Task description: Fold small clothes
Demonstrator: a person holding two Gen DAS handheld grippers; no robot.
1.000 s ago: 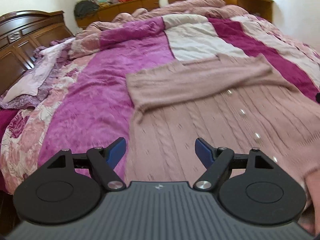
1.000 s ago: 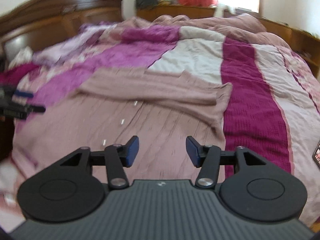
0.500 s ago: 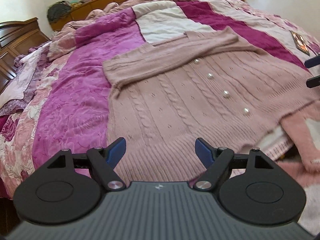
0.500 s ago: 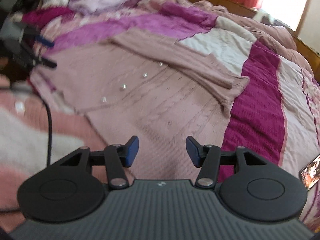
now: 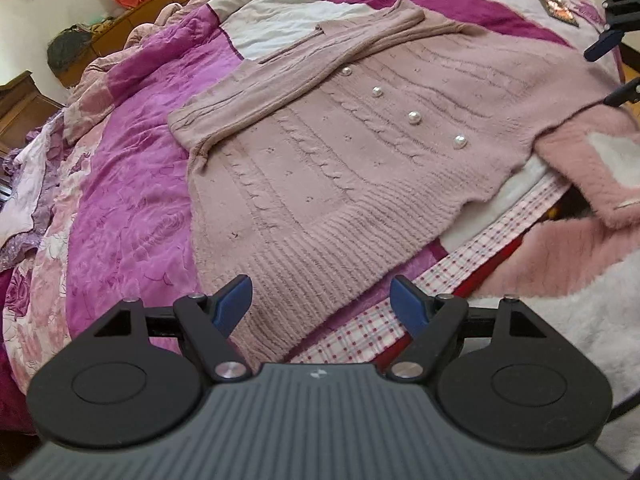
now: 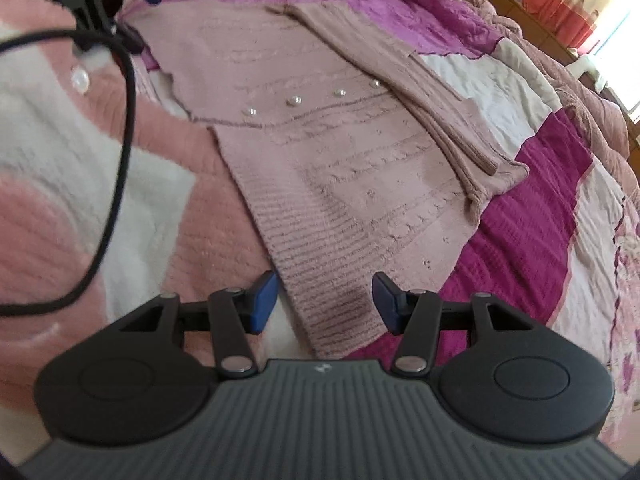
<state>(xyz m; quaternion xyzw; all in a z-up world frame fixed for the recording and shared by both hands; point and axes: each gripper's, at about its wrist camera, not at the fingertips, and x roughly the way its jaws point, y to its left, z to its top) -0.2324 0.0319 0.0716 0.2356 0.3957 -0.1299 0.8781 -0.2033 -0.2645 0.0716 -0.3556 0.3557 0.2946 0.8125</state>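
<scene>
bed quilt [image 5: 132, 208] | pink cardigan [image 5: 320, 184] flat | both grippers' fingers apart, empty

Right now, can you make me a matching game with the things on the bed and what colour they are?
Things:
1. cardigan
2. buttons
3. gripper pads
4. cable

Colours:
A. black
B. dusty pink
C. blue
D. pearly white

Pairs: 1-B, 2-D, 3-C, 4-A
</scene>
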